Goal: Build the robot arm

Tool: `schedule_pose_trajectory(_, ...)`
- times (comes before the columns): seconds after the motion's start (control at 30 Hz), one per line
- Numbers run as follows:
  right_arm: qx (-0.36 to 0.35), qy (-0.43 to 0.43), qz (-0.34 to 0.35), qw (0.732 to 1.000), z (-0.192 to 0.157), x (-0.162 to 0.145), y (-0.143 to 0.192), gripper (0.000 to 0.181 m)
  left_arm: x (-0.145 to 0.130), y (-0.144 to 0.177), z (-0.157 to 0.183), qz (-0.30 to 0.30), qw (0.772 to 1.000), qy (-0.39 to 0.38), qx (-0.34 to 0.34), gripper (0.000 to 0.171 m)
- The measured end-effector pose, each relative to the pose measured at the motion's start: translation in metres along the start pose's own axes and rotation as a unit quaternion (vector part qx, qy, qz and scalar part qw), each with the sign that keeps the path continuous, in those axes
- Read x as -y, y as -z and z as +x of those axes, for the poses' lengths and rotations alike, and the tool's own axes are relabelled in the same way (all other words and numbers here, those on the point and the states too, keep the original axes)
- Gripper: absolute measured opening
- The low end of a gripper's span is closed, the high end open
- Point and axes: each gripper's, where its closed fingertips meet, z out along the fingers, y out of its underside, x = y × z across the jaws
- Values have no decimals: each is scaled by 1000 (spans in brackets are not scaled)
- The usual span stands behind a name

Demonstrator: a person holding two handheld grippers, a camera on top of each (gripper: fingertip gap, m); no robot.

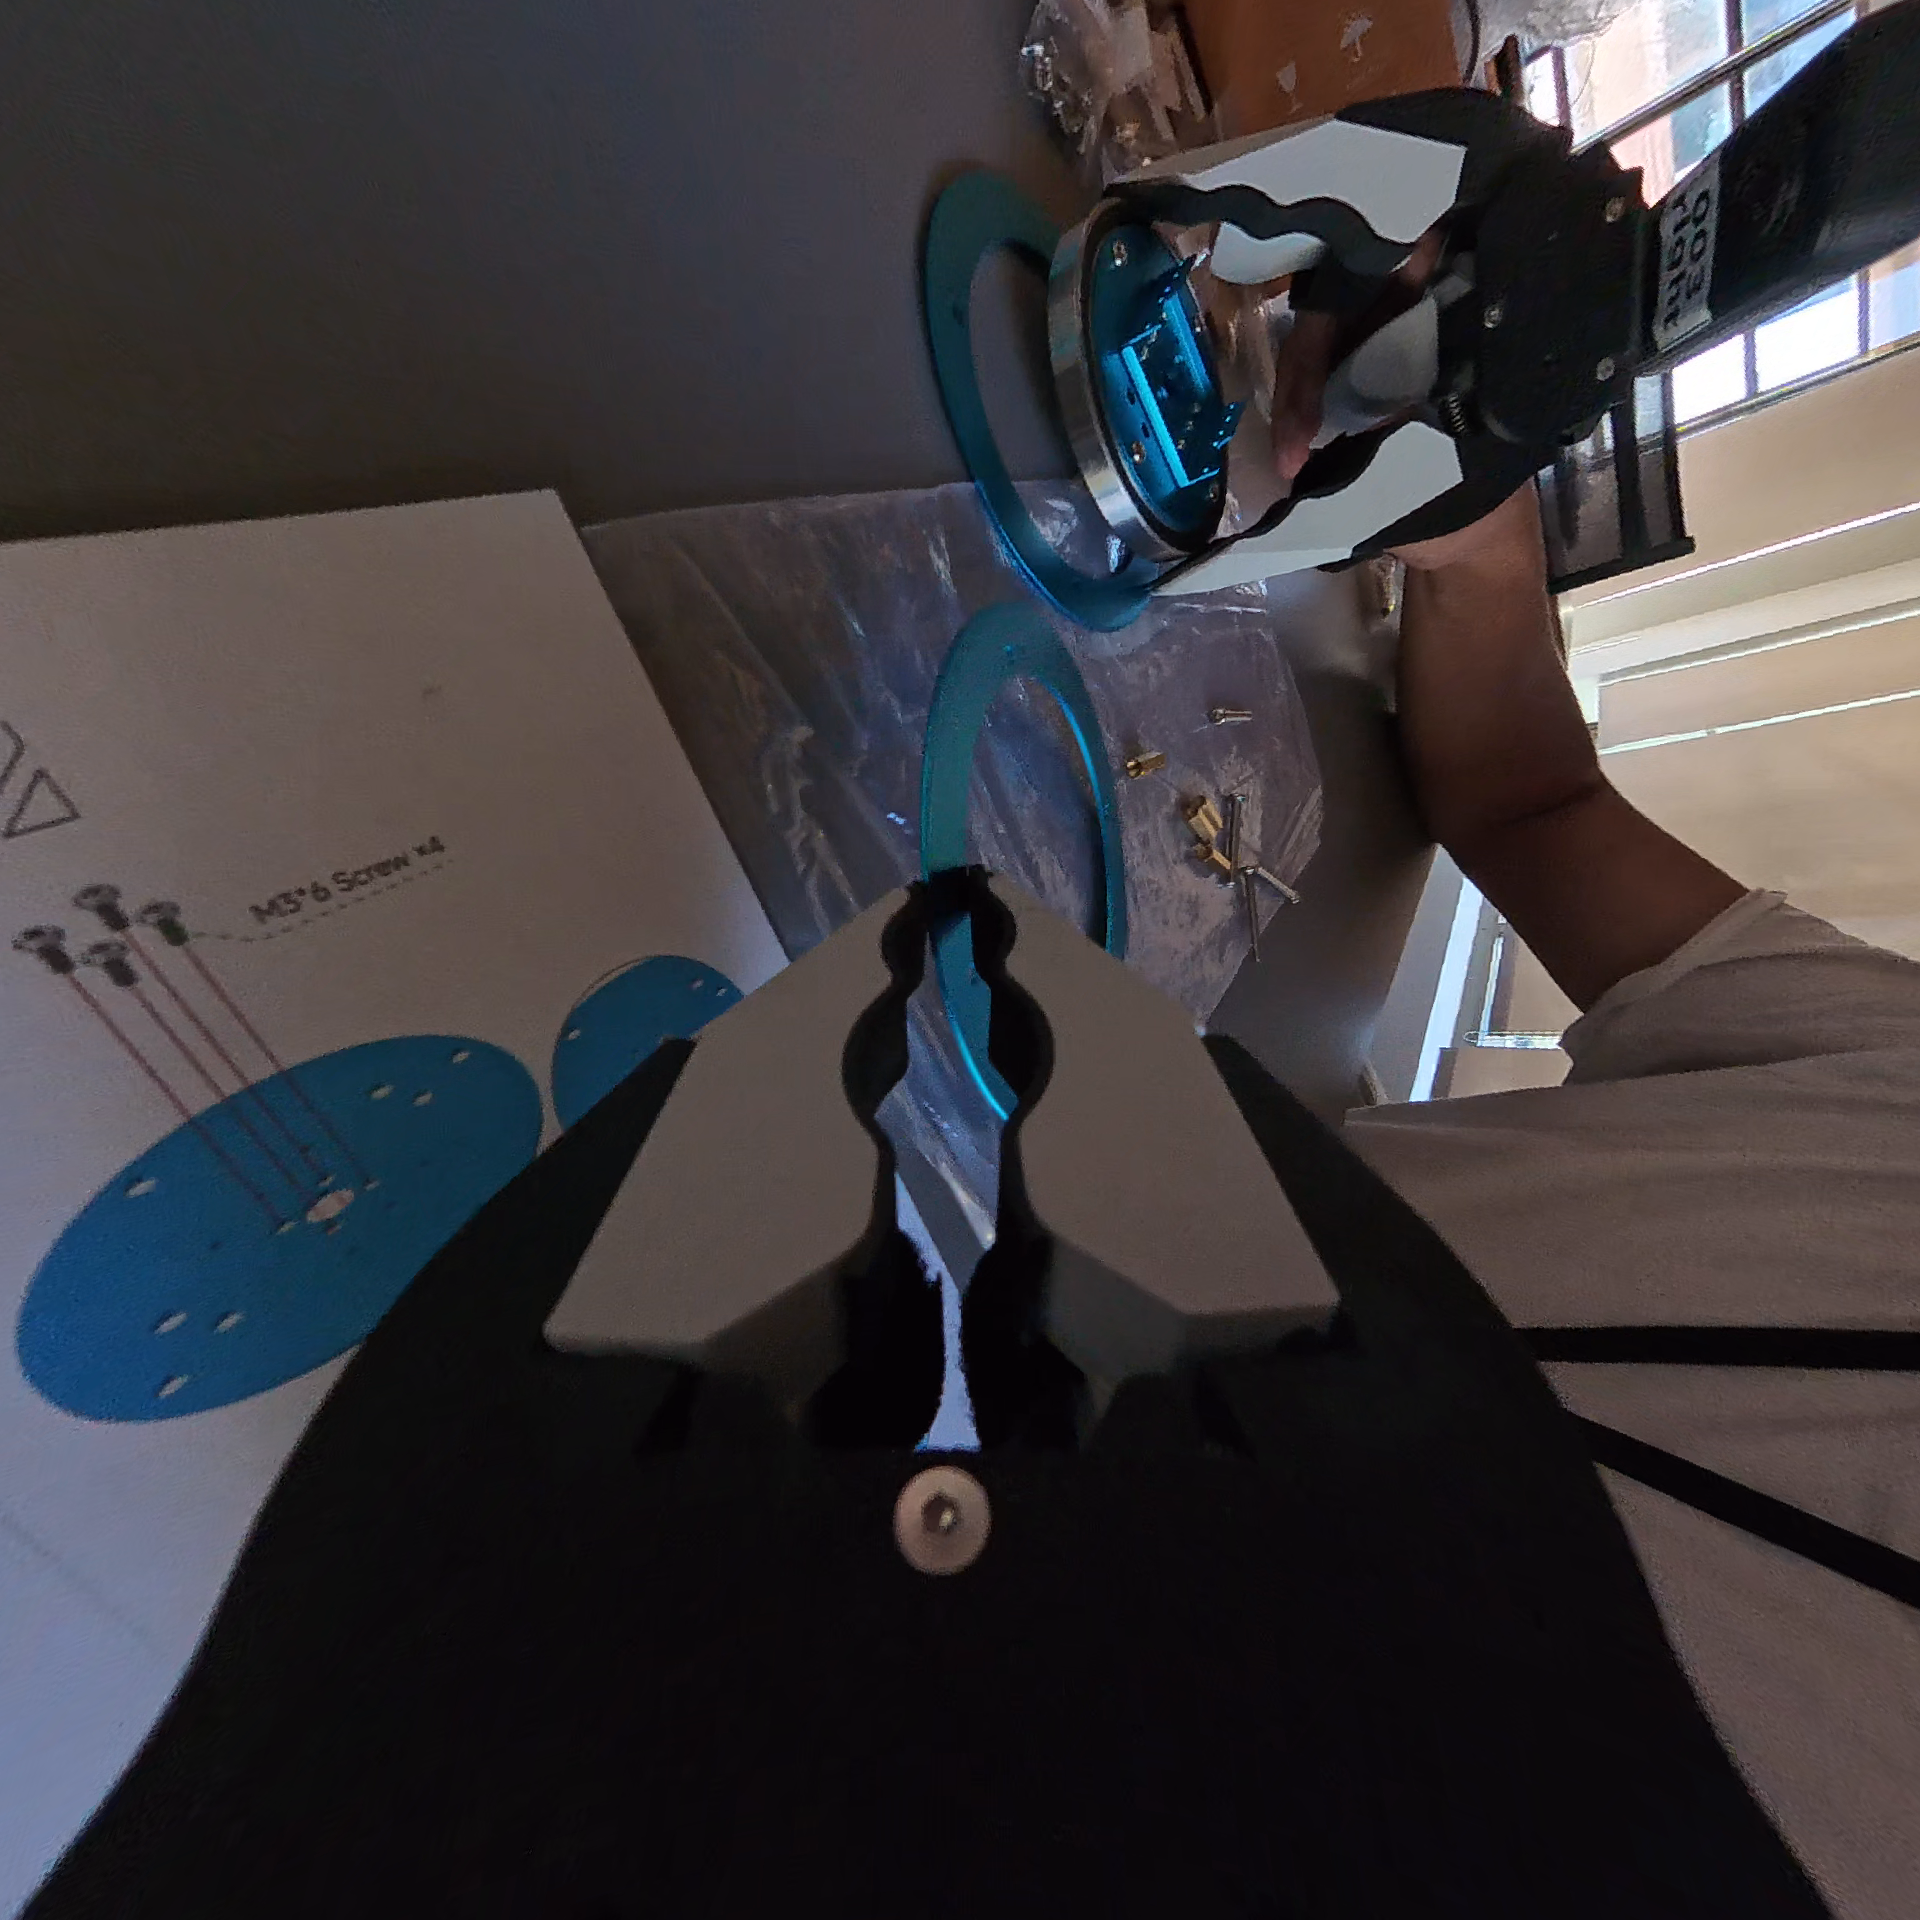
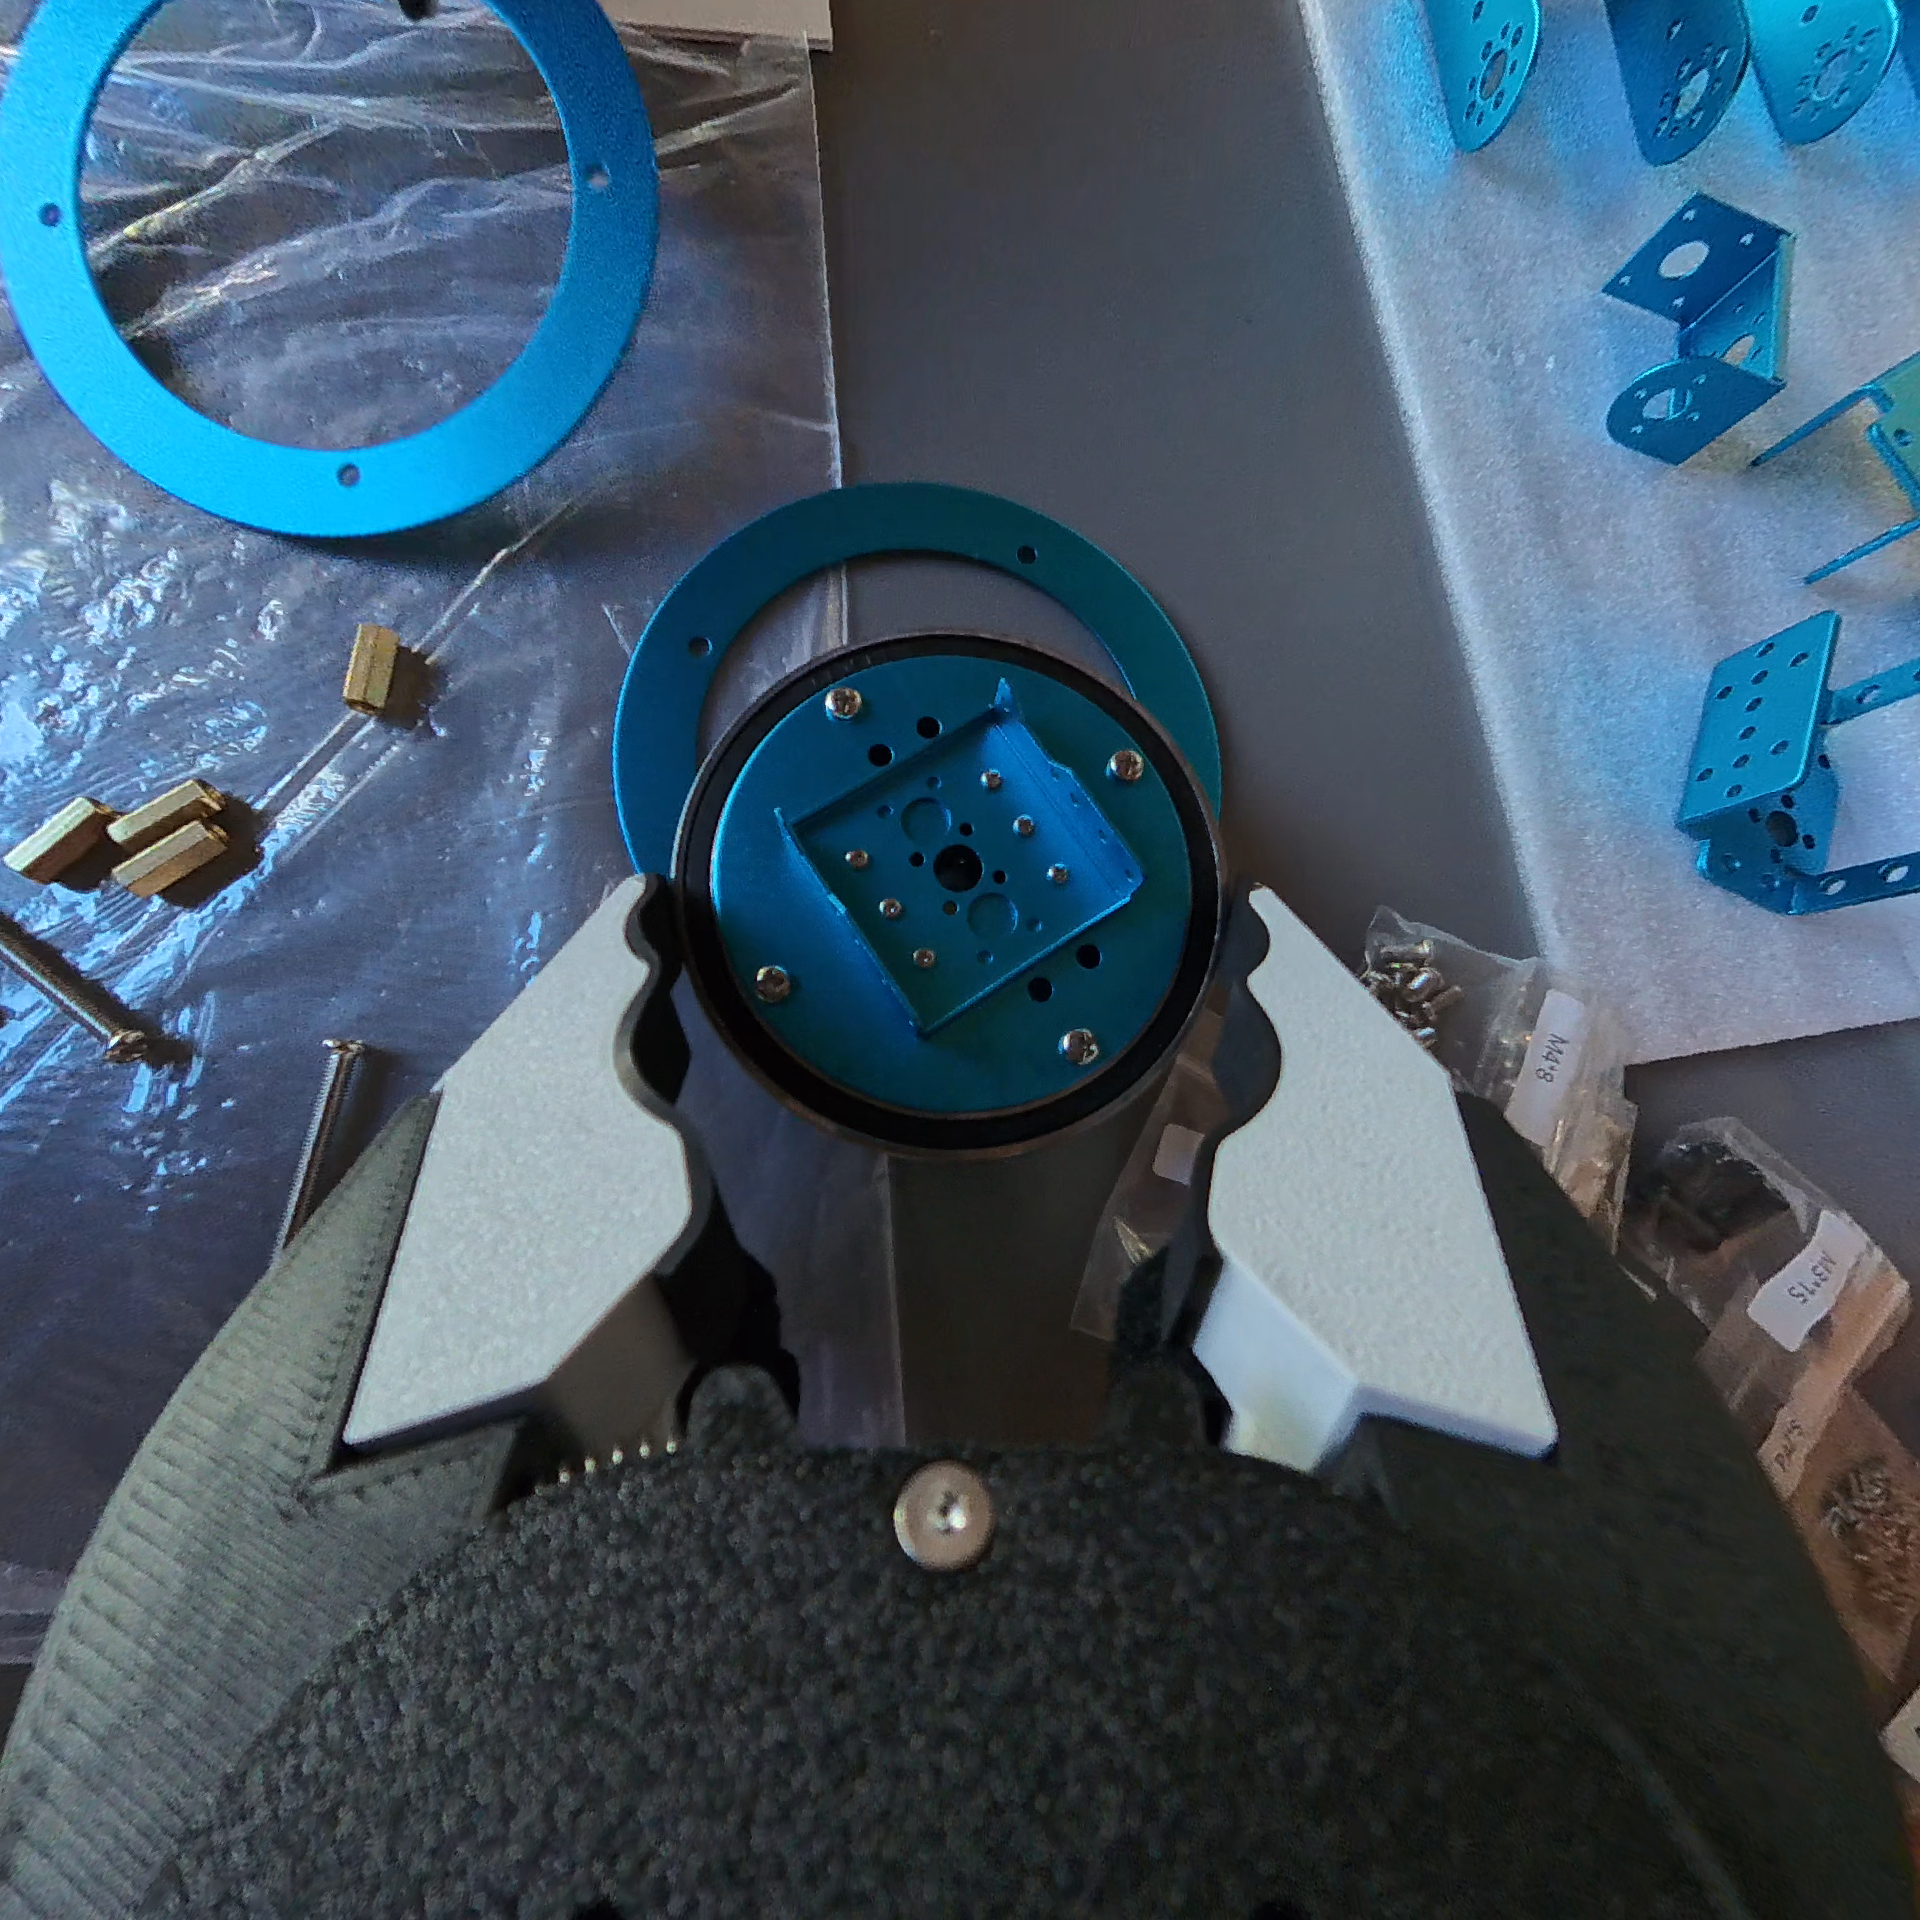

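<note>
Right gripper clasping round bearing assembly, left gripper pinching blue ring

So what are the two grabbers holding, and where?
The right gripper clamps the round bearing assembly by its rim. The left gripper pinches a blue ring's edge.

Rings: blue metal, matt, smooth.
Bearing disc: blue metal plate, shiny steel rim.
Standoffs: glossy brass.
Bag: clear, crinkled, glossy plastic.
Right gripper: grainy white and black plastic.
Sheet: matt white paper.
</note>
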Motion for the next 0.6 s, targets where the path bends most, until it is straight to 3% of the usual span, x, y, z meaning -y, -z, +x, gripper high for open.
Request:
schedule_pose_trajectory(0.23, 0, 1, 4, 1000, 0, 0, 0, 103, 0, -14, -8, -11, 988, -94, 118, 13)
schedule_pose_trajectory(0.3, -1, 1, 4, 1000, 0, 0, 1, 103, 17, -7, -12, 14, 973, -136, 185, 30)
schedule_pose_trajectory(0.37, -3, 3, 4, 1000, 0, 0, 1, 102, 38, -1, -3, 42, 954, -187, 230, 35)
schedule_pose_trajectory(0.47, -9, 17, 10, 1000, 0, 1, 2, 102, 62, -23, 31, 55, 949, -231, 207, 42)
schedule_pose_trajectory(0.6, -38, 59, 33, 997, -1, 6, 5, 101, 80, -87, 50, 28, 981, -165, 101, 50)
